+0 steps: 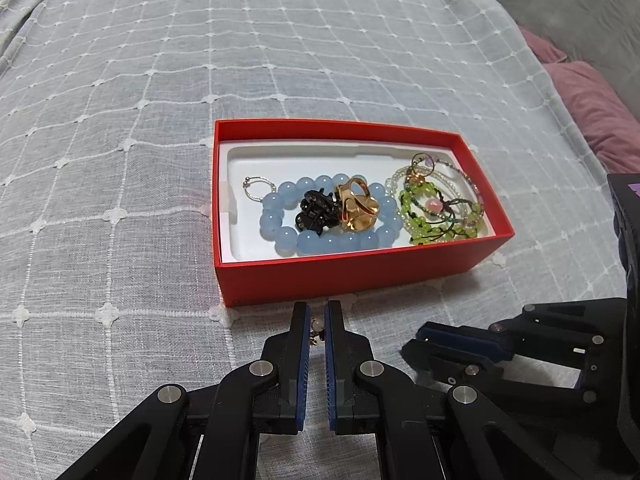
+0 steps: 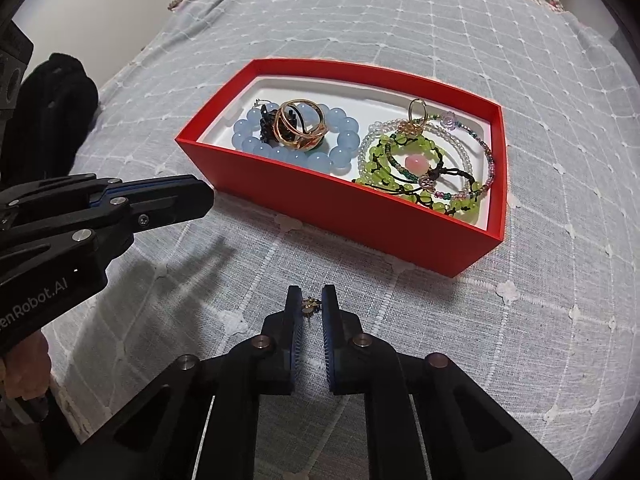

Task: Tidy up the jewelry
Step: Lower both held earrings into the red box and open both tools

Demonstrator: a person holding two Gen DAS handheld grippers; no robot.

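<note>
A red box (image 1: 360, 272) (image 2: 360, 208) with a white liner sits on the bed. It holds a blue bead bracelet (image 1: 280, 236) (image 2: 348, 140), a black claw clip (image 1: 314, 210), a gold clip (image 1: 358, 208) (image 2: 300, 126), a thin wire ring (image 1: 256, 188) and green and clear bead bracelets (image 1: 436, 216) (image 2: 420, 168). My left gripper (image 1: 317, 330) is nearly shut around a small pearl earring (image 1: 317, 330) just before the box. My right gripper (image 2: 311, 308) is nearly shut around a small gold earring (image 2: 311, 307).
A grey checked bedspread (image 1: 160, 120) (image 2: 520, 320) covers the bed. Purple pillows (image 1: 592, 108) lie at the right. The right gripper (image 1: 460, 344) appears at the left wrist view's right edge; the left gripper (image 2: 160, 200) appears at the left of the right wrist view.
</note>
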